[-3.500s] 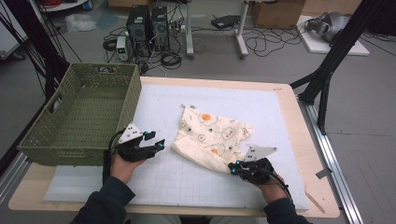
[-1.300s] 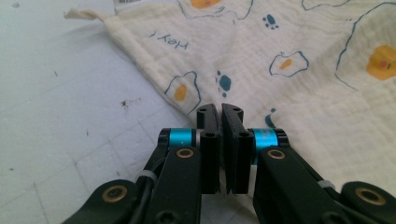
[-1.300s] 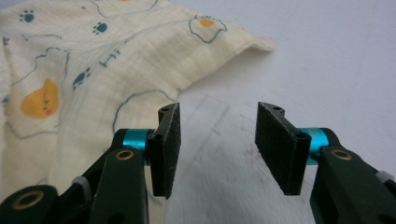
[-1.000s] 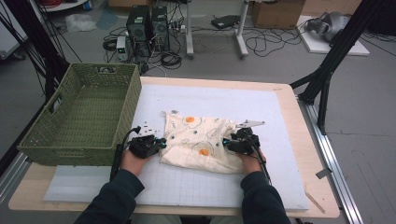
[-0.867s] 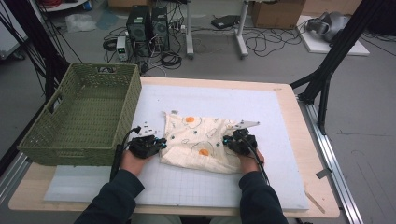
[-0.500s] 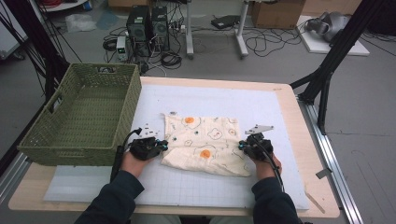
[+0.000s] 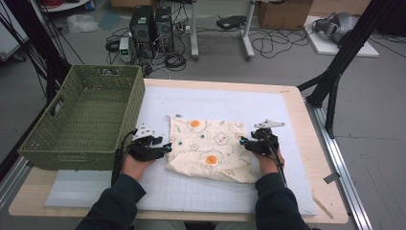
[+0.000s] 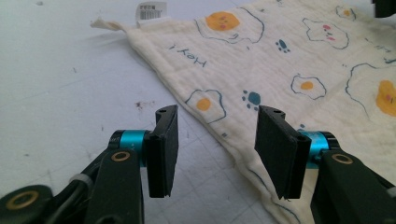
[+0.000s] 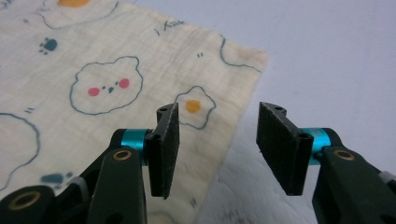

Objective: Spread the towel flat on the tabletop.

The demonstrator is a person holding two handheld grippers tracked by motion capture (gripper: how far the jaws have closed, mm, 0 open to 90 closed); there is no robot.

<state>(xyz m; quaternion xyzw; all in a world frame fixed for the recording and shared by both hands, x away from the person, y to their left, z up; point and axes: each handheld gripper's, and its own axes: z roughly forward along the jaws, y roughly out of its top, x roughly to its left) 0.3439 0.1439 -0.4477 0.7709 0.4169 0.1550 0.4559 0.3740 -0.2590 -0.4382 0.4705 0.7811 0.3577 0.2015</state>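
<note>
Cloth (image 7: 210,149) now spread flat between left hand-held gripper (image 7: 166,147) and right hand-held gripper (image 7: 243,142), both released.

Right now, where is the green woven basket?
In the high view, the green woven basket sits at the table's left edge, left of the cream printed cloth and beside the left gripper.

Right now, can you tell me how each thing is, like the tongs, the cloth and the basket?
Left tongs: open, holding nothing, at the cloth's left edge.
Right tongs: open, holding nothing, at the cloth's right edge.
Cloth: spread out flat on the white mat, tag corner showing.
White mat: lying flat on the table.
Green basket: upright beside the mat, nothing inside that I can see.
</note>
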